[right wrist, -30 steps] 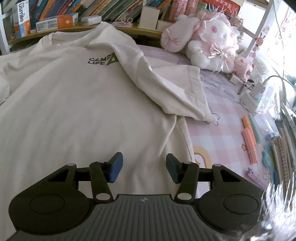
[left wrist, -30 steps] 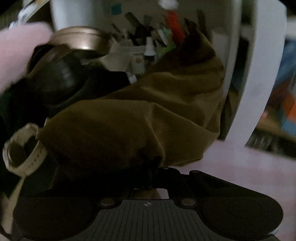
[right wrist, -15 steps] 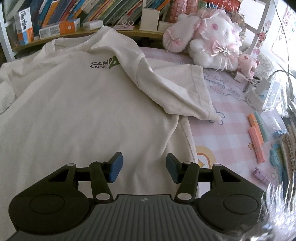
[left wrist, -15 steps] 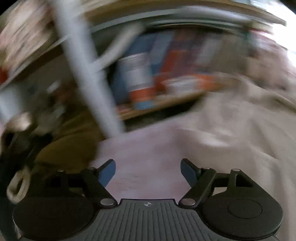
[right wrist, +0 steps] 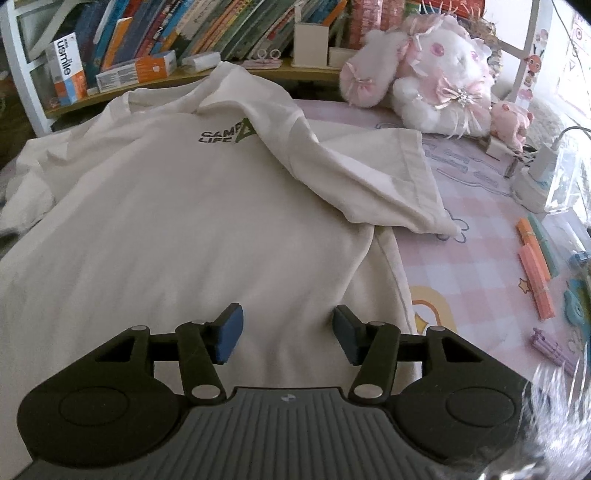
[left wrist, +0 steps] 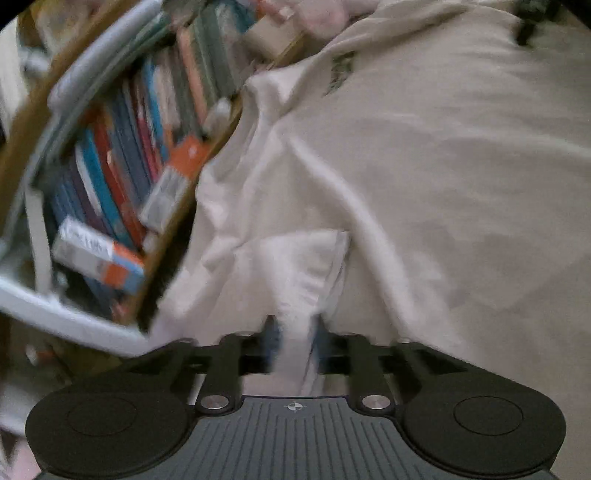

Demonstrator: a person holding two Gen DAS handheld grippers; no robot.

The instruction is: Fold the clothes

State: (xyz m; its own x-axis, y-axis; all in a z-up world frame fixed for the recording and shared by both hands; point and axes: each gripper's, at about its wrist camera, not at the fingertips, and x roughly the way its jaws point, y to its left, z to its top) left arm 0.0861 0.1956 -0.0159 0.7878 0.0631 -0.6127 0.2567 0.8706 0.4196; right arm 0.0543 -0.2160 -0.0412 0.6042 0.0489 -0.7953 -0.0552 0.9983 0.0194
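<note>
A cream T-shirt [right wrist: 192, 221] with a green and black chest logo [right wrist: 227, 133] lies spread on the pink checked table. Its right sleeve [right wrist: 384, 184] is folded out toward the plush toy. My right gripper [right wrist: 286, 330] hovers open over the shirt's lower body, nothing between its blue pads. In the left wrist view the same shirt [left wrist: 424, 166] fills the frame, and my left gripper [left wrist: 294, 334] is shut on the left sleeve's [left wrist: 306, 266] hem, which bunches between the fingers.
A shelf of books [right wrist: 177, 33] and small boxes [right wrist: 136, 70] runs along the far edge. A pink and white plush toy [right wrist: 428, 70] sits at the back right. Orange and green markers [right wrist: 535, 266] and a clear box [right wrist: 554, 177] lie to the right.
My left gripper let go of a brown garment, swung right to the cream shirt, and has shut on its left sleeve. The right gripper stayed open, drifting slightly back over the shirt.
</note>
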